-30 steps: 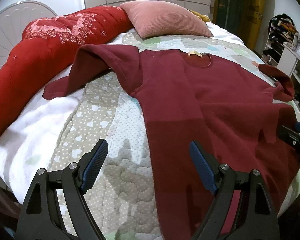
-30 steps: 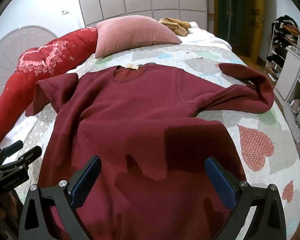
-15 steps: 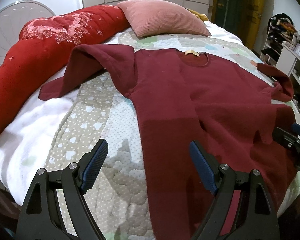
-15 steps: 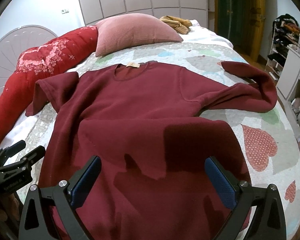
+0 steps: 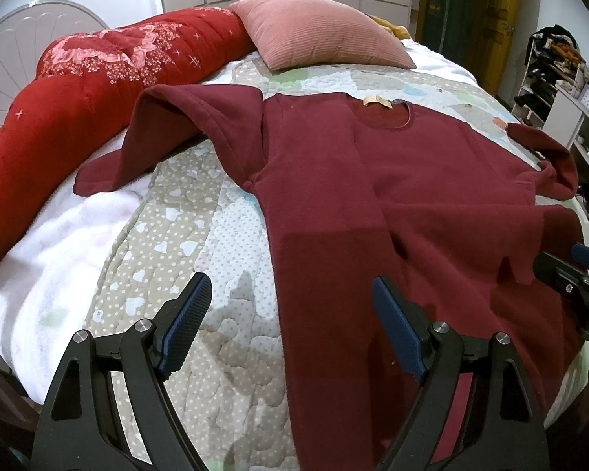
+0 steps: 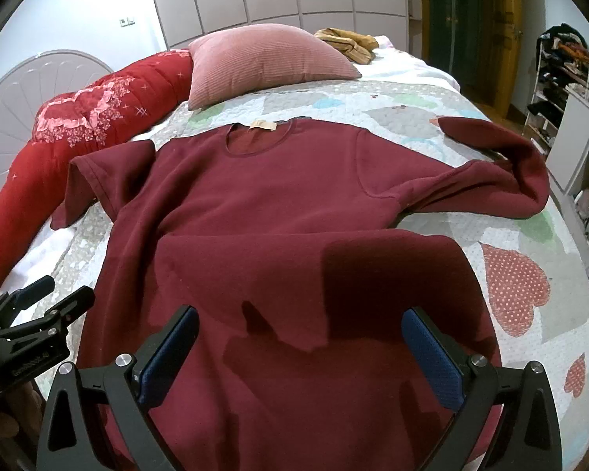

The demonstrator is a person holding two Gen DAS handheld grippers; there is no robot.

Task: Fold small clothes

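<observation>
- Across the middle of the bed (image 6: 538,333), the dark red sweater (image 6: 294,204) lies face up, neck label at the far end, hem nearest me and already lapped up over the body.
- My left tongs (image 5: 290,325) are spread wide and empty, straddling the sweater's left edge, one finger over the quilt and the other over cloth.
- My right tongs (image 6: 300,349) are equally wide apart and hold nothing, hovering above the folded-up hem.
- Neither sleeve is folded yet, I judge: the left sleeve (image 5: 165,141) is draped up against the red bolster (image 5: 78,90), and the right sleeve (image 6: 502,172) is curled back on itself near the right side of the bed.
- Risk: the lapped hem has an uneven, notched edge; pinching only the top layer there would drag it askew.
- Risk: pulling the left sleeve could snag on the bolster and shift the whole body of the sweater.
- The pink pillow (image 6: 267,62) sits beyond the collar, limiting room at the far end.
- A shelf unit (image 6: 569,90) stands off the right side, well apart from the work.
</observation>
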